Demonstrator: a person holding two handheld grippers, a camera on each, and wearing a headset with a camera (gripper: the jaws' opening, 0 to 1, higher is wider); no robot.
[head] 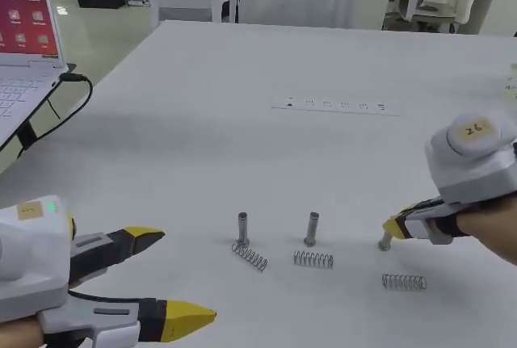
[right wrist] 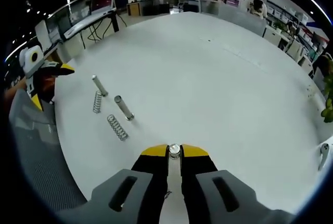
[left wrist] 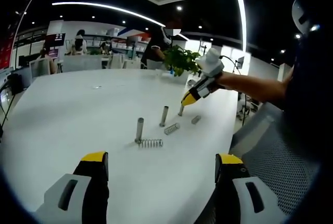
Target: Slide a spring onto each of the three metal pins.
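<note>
Right claw [right wrist: 175,156] clamps pin [right wrist: 174,149]; right gripper view confirms.

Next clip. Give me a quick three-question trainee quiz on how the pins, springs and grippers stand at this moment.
1. True or false: the left pin already carries a spring.
2. Pick one. The right gripper is: A) open above a spring; B) shut on the right pin; C) shut on a spring.
3. How many springs lie loose on the table?

Key
1. False: its shaft is bare, and a spring lies at its foot.
2. B.
3. Three.
</note>
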